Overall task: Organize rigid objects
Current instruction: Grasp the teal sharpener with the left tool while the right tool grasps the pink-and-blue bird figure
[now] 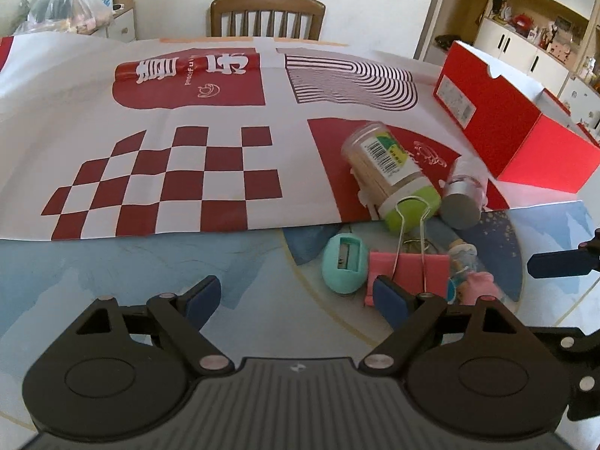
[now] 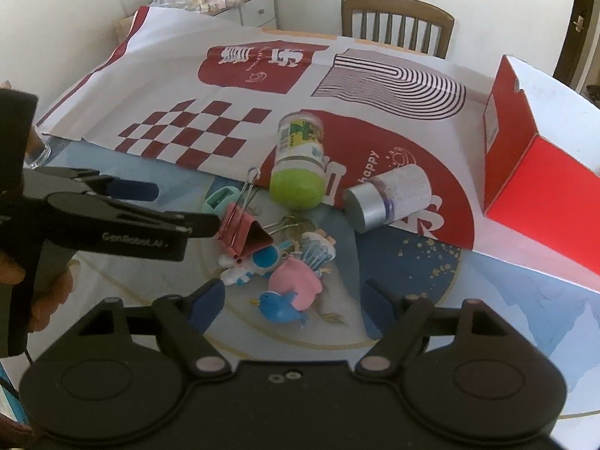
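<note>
My left gripper (image 1: 296, 300) stands open low over the table, nothing between its pads. Its right fingertip (image 1: 390, 298) sits against a pink binder clip (image 1: 412, 270), and a teal egg-shaped sharpener (image 1: 345, 262) lies just ahead. Seen from the right wrist, the left gripper (image 2: 187, 206) reaches in from the left toward the binder clip (image 2: 247, 232). My right gripper (image 2: 292, 305) is open around a blue bird charm (image 2: 281, 305) and a pink figurine (image 2: 296, 279), pads apart from both. A green-lidded jar (image 2: 300, 157) and a silver-capped white cylinder (image 2: 390, 198) lie on their sides.
A red and white printed paper sheet (image 1: 187, 112) covers the far table. A red box (image 2: 525, 172) stands at the right. A wooden chair (image 1: 266, 15) and a filled plastic bag (image 1: 63, 0) are behind. A hand (image 2: 48, 292) holds the left gripper's handle.
</note>
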Demonstrator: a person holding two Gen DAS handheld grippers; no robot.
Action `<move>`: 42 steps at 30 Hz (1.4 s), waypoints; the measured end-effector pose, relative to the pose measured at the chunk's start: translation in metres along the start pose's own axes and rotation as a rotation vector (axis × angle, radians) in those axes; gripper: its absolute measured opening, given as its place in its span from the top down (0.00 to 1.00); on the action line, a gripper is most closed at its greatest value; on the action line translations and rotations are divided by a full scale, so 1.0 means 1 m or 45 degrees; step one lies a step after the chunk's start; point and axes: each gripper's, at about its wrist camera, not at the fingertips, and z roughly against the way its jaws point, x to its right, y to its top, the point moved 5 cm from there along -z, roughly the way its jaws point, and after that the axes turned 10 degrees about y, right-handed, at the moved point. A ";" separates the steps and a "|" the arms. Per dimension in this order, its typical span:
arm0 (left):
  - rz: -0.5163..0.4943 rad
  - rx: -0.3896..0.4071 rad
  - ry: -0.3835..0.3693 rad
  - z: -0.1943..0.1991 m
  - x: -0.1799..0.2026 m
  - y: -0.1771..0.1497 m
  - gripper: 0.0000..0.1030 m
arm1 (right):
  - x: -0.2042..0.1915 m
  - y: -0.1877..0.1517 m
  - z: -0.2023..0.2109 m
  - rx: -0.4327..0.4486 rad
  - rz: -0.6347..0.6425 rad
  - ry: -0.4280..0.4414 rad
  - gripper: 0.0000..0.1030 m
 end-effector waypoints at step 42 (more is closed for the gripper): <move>-0.005 0.075 0.044 -0.003 0.024 0.013 0.68 | 0.030 -0.006 -0.016 -0.006 -0.243 -0.026 0.63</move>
